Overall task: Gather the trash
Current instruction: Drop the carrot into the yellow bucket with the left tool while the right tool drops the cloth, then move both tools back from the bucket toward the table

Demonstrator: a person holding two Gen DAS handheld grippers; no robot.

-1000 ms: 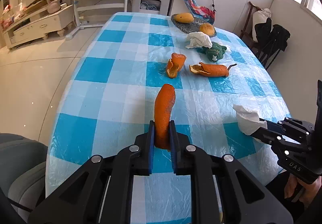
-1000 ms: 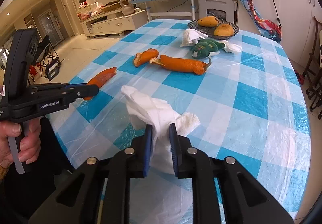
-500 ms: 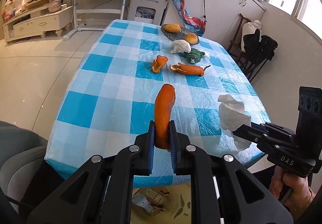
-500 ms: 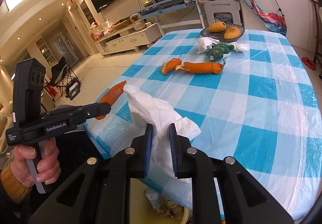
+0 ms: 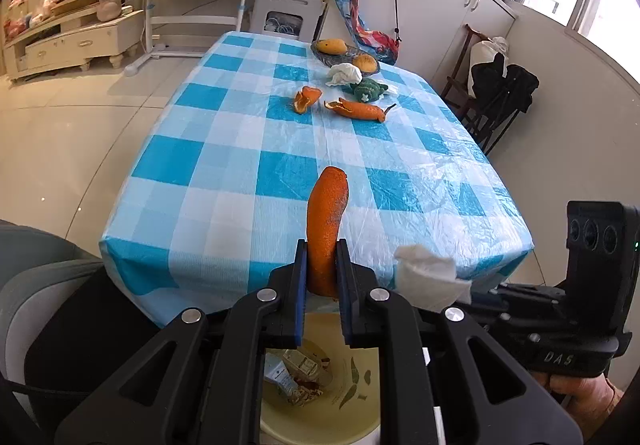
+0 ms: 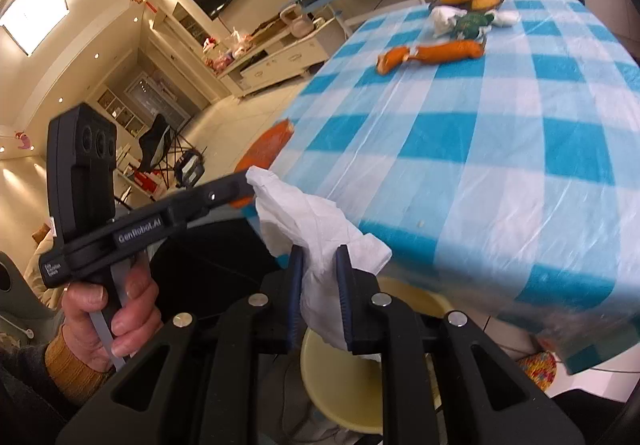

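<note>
Both grippers loaded, held past the table's near edge — over the bin.

An orange peel strip (image 5: 326,229) is clamped upright in the left gripper (image 5: 322,273); a crumpled white tissue (image 6: 320,245) is pinched in the right gripper (image 6: 320,297). A pale yellow bin (image 5: 320,393) lies below both. Two more peels (image 5: 356,109) are left near the checked table's (image 5: 224,173) far edge.
</note>
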